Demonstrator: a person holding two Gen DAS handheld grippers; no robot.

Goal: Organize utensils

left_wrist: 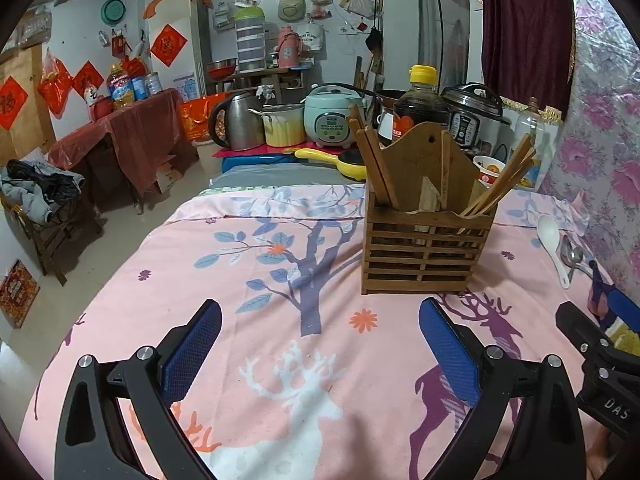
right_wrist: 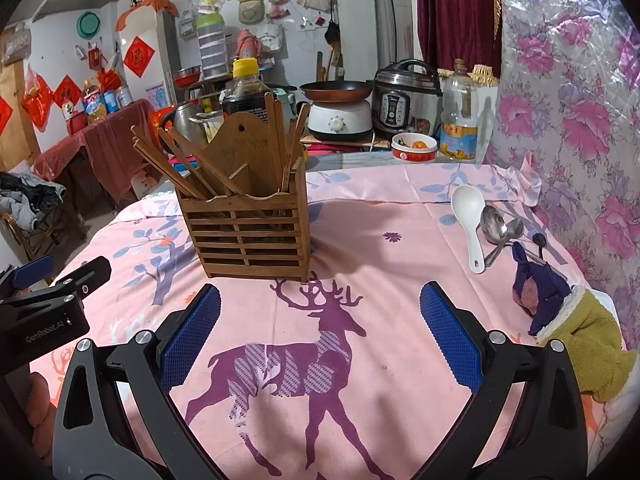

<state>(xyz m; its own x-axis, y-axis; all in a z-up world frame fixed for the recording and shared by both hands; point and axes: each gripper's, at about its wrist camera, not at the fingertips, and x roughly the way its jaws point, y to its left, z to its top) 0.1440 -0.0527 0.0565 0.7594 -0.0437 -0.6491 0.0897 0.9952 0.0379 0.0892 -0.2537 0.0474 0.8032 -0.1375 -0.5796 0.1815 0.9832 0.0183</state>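
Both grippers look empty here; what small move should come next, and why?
Probably move the right hand-held gripper, open and empty, toward the white spoon. It lies loose on the cloth beside the metal spoons, outside the wooden holder that already has chopsticks.

Two handheld grippers hover side by side, pointing forward. The left gripper (left_wrist: 320, 344) has its blue-padded fingers (left_wrist: 192, 352) spread wide apart, holding nothing. The right gripper (right_wrist: 320, 336) is likewise spread wide and empty.

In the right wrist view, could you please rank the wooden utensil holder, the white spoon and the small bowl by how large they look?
1. Wooden utensil holder, clearly largest.
2. White spoon and small bowl look similar; the bowl sits farther back, so I would not rank them.
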